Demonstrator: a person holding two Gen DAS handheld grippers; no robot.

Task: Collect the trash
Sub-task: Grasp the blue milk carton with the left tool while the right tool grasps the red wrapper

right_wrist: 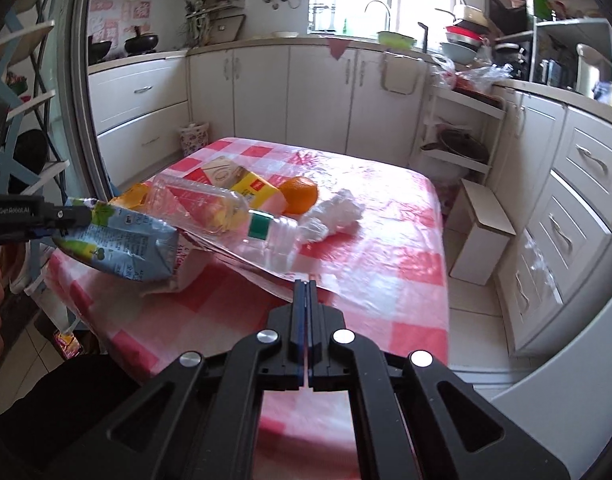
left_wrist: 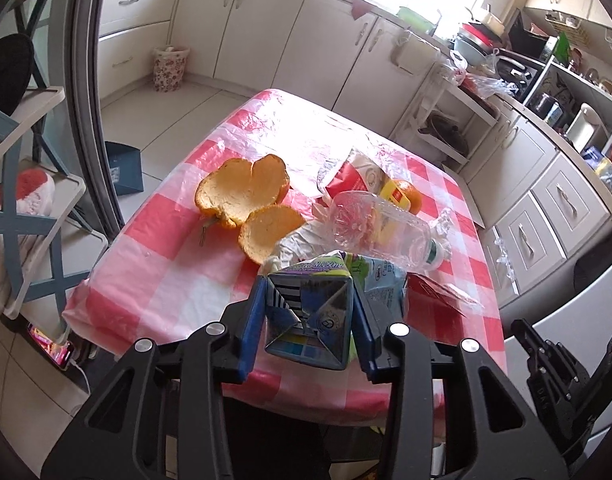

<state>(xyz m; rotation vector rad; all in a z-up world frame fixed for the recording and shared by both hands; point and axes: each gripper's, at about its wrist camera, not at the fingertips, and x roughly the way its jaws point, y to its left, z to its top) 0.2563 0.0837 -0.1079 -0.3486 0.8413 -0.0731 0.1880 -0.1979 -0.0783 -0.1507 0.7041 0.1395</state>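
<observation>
Two hand-held grippers are working over one table covered with a red-and-white checked cloth [left_wrist: 154, 280]. The left gripper [left_wrist: 307, 312] is clamping one crushed drink carton [left_wrist: 309, 320] between its blue pads, holding it raised above the near edge of the table; in the right wrist view the same carton [right_wrist: 122, 244] is hanging in the air at the left, above the cloth. The right gripper [right_wrist: 306, 288] is sitting with its two jaws pressed together, pinching the near edge of one thin clear plastic sheet [right_wrist: 266, 268] that is lying under the clutter. Still resting on the table are one empty clear plastic bottle [left_wrist: 381, 228] lying on its side, two pieces of orange peel [left_wrist: 242, 192] just beside each other, one whole orange [right_wrist: 300, 194], one red-and-yellow box [right_wrist: 242, 184] beneath the bottle, and one crumpled white tissue [right_wrist: 337, 210] near the bottle's neck. One small flowered bin [left_wrist: 170, 68] is standing on the floor by the cabinets, well apart from the table, and one white lidded bin [right_wrist: 481, 236] is standing to the right of the table.
</observation>
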